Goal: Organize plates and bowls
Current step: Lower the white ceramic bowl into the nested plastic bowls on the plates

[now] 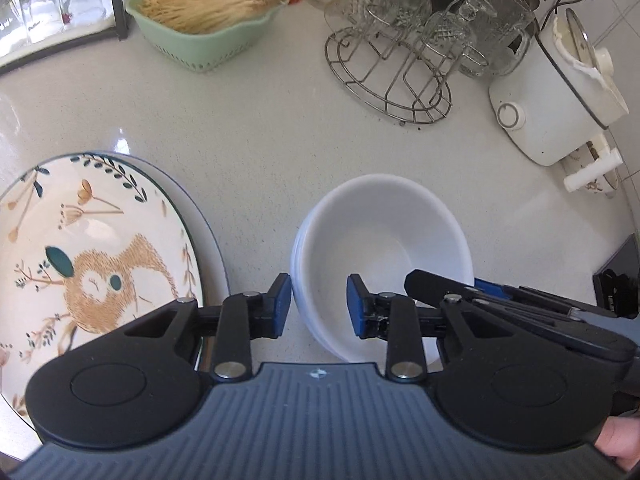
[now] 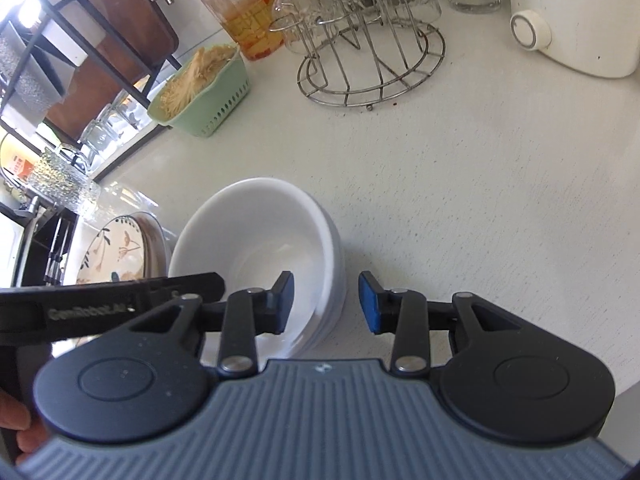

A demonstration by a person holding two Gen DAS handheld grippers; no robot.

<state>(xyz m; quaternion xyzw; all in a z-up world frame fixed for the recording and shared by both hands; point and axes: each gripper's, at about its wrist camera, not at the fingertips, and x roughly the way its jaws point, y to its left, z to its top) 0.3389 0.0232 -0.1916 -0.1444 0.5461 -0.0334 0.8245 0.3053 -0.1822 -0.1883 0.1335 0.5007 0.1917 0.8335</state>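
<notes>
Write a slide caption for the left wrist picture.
Left gripper open astride the rim of stacked white bowls, beside a patterned plate.

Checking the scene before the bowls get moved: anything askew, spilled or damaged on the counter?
Nothing spilled or broken. One oddity: the white bowls are nested unevenly, rims stepped to one side rather than flush. The floral plates sit stacked beside them, apart. Both grippers, left and right, straddle opposite rims, fingers not pressing.
</notes>
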